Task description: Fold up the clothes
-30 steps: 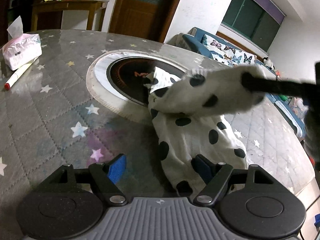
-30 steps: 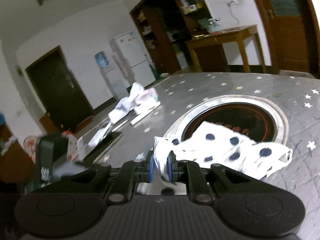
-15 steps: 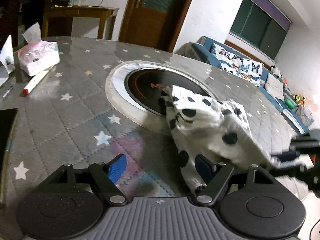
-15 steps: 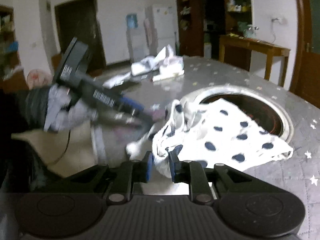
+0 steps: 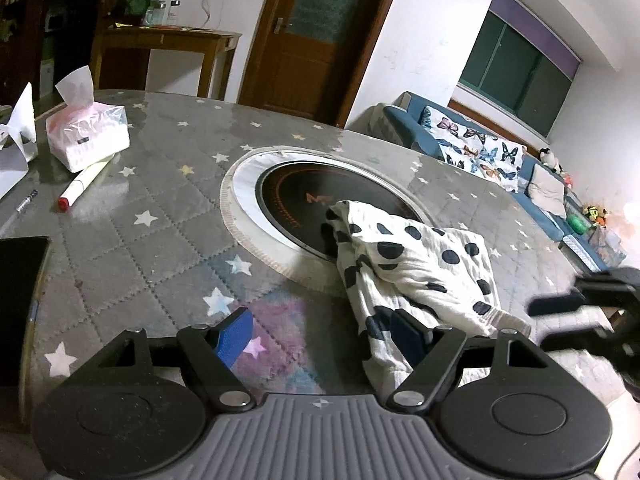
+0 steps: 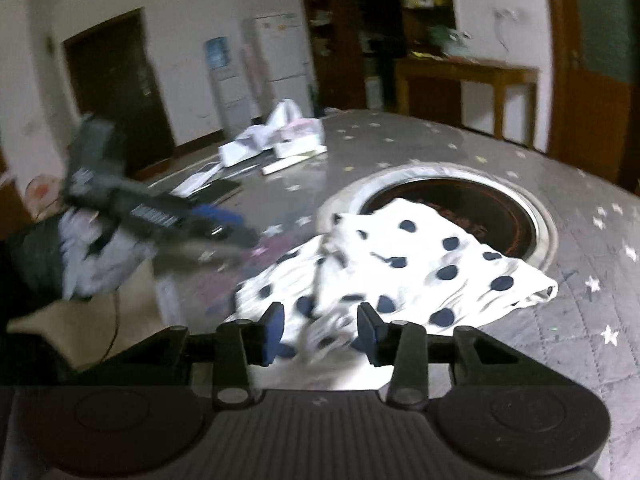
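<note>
Star-patterned table (image 5: 168,200) beneath garment (image 5: 420,268); sofa (image 5: 480,152) behind.

Surface (image 5: 168,240): grey quilted cover with stars, round cooktop (image 5: 320,208) inset.
Lying on it: polka-dot garment (image 5: 416,272), tissue pack (image 5: 86,142), marker (image 5: 82,184), pen (image 5: 24,204), papers (image 5: 12,152), dark tablet (image 5: 18,296).

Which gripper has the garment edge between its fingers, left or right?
The right gripper: its open fingers straddle the polka-dot garment. The left gripper, also open, has only one finger beside the cloth.
</note>
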Motion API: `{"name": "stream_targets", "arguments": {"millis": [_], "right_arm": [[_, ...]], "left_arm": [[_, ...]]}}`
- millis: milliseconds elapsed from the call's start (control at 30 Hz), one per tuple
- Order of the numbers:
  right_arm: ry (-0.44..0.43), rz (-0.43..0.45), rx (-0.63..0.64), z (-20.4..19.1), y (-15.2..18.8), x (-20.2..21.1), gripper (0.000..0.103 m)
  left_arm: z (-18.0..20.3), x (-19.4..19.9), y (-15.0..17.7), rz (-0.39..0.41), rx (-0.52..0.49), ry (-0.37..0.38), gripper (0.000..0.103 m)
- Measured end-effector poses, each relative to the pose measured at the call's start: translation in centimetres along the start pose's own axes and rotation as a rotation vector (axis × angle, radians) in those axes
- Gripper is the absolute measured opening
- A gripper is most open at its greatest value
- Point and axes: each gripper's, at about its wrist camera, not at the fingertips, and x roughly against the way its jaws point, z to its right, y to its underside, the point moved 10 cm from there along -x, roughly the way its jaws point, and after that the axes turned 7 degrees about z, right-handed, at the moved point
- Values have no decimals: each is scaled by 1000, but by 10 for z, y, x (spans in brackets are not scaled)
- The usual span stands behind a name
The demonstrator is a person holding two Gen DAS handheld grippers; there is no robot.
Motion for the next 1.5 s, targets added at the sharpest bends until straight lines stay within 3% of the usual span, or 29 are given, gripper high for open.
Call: {"name": "stream_targets", "arguments": {"millis": [133,267,367,533,733,833,933,1267,1500], "right_arm": [[15,-33,-116,26,-5,-37,42],[-14,-71,-207,40,1,-63,51],[-48,-66,-244,41,3,-72,51],[-134,-17,-175,13,-13,-65,51],[-246,-31,-47,-39,-16,-50,51],[-230,-28,-7,-48,-11,-44,51],[-150,-36,13,-41,-2,-34,51],[-38,-12,-78,-23,18,-1,42],[-8,-29,-6,-35,26,-17,37]], "left_arm": [[2,1,1,1,9,5,78],[-3,3,-1,12,20,-6,78],[-8,3,-3,15,27,-18,78],[-13,3,-7,22,33,-33,78],[-12,4,-12,37,30,-34,80],[-8,4,-11,36,30,-20,80],[0,1,-8,18,29,13,78],[28,-14,6,-53,22,107,52],[37,-12,13,-75,13,144,21]]}}
